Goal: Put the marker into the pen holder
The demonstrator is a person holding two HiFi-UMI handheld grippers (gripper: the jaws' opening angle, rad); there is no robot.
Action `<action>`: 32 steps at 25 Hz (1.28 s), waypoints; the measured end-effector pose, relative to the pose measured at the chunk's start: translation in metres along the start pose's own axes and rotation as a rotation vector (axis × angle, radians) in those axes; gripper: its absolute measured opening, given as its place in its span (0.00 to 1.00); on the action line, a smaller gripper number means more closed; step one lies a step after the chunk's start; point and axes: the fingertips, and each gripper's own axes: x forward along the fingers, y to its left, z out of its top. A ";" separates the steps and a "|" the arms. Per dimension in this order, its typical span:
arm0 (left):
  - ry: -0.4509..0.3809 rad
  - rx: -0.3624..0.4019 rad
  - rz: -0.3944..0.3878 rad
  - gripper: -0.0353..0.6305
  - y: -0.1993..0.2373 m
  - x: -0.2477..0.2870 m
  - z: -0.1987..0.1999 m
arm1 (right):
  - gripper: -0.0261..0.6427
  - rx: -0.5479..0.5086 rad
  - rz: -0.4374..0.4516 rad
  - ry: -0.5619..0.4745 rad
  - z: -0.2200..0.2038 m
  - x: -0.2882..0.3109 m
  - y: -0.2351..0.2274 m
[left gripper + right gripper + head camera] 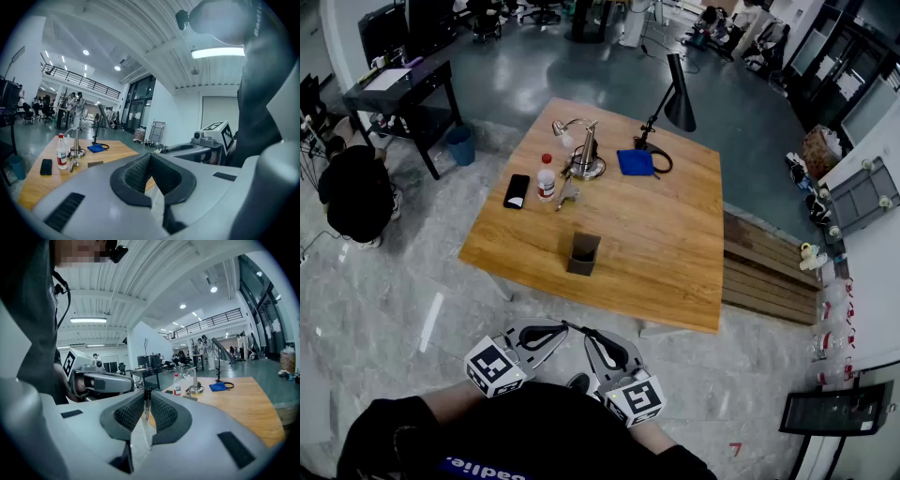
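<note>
The marker [147, 405], thin with a dark tip and a pale body, stands pinched between the pads of my right gripper [146, 398], which is shut on it. In the head view this gripper [592, 339] is held close to the person's body, off the table's near edge. My left gripper [555, 332] is beside it, shut with nothing between its pads [138, 174]. The pen holder [583, 253], a dark square box open at the top, stands upright near the table's front edge, well ahead of both grippers. It also shows small in both gripper views [95, 164] [190, 398].
On the wooden table [675, 253] behind the holder are a black phone [517, 190], a red-capped bottle [546, 176], a metal gooseneck lamp [584, 155], a blue cloth [635, 162] and a black desk lamp [678, 98]. A wooden bench [769, 272] sits at the right.
</note>
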 end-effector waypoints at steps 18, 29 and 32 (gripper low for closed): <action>0.000 -0.008 0.053 0.06 0.003 0.019 -0.003 | 0.11 0.042 0.047 0.009 -0.004 0.001 -0.021; -0.024 -0.022 0.112 0.06 0.031 0.024 0.003 | 0.11 0.039 0.085 0.038 -0.003 0.029 -0.038; -0.032 -0.029 0.086 0.06 0.056 0.025 0.006 | 0.11 0.041 0.056 0.037 0.003 0.051 -0.044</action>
